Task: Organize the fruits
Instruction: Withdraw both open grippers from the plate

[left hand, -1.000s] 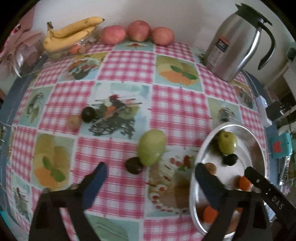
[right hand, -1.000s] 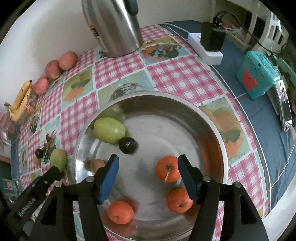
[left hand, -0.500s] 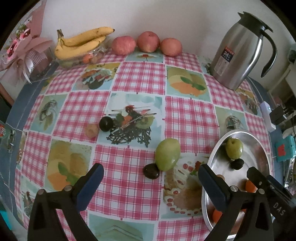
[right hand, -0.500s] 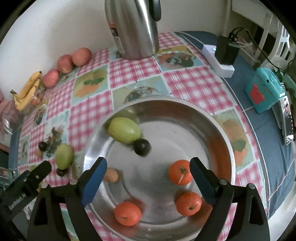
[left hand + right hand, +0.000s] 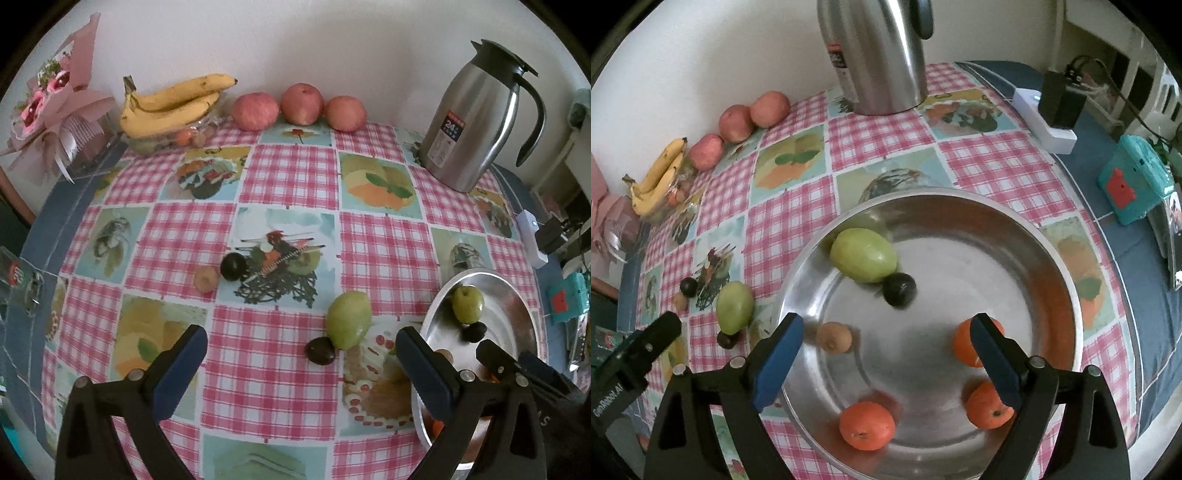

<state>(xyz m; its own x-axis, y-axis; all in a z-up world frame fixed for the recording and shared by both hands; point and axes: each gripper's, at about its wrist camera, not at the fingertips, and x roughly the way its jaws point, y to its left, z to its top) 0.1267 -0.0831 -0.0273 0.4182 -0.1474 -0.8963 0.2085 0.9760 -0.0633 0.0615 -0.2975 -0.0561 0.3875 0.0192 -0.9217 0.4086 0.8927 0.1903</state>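
Note:
A steel bowl point(image 5: 1067, 288) holds a green fruit point(image 5: 863, 254), a dark plum point(image 5: 899, 289), a small brown fruit point(image 5: 834, 336) and three oranges point(image 5: 866, 425). My right gripper point(image 5: 886, 354) is open and empty above the bowl. In the left wrist view a green mango point(image 5: 349, 319) lies on the checked cloth with a dark plum point(image 5: 320, 350) touching it. Farther left lie another dark plum point(image 5: 233, 266) and a small brown fruit point(image 5: 205, 279). My left gripper point(image 5: 301, 363) is open and empty, above and short of the mango. The bowl point(image 5: 517, 295) sits at its right.
Bananas point(image 5: 173, 105) on a clear box and three apples point(image 5: 300, 103) line the back wall. A steel jug point(image 5: 476, 118) stands at the back right. A pink bouquet point(image 5: 48, 107) is at the back left. A white power strip point(image 5: 1043, 120) and a teal box point(image 5: 1134, 184) lie right of the bowl.
Both grippers have pulled back and risen, so more of the table shows. Both have opened a little wider. The fruits have not moved.

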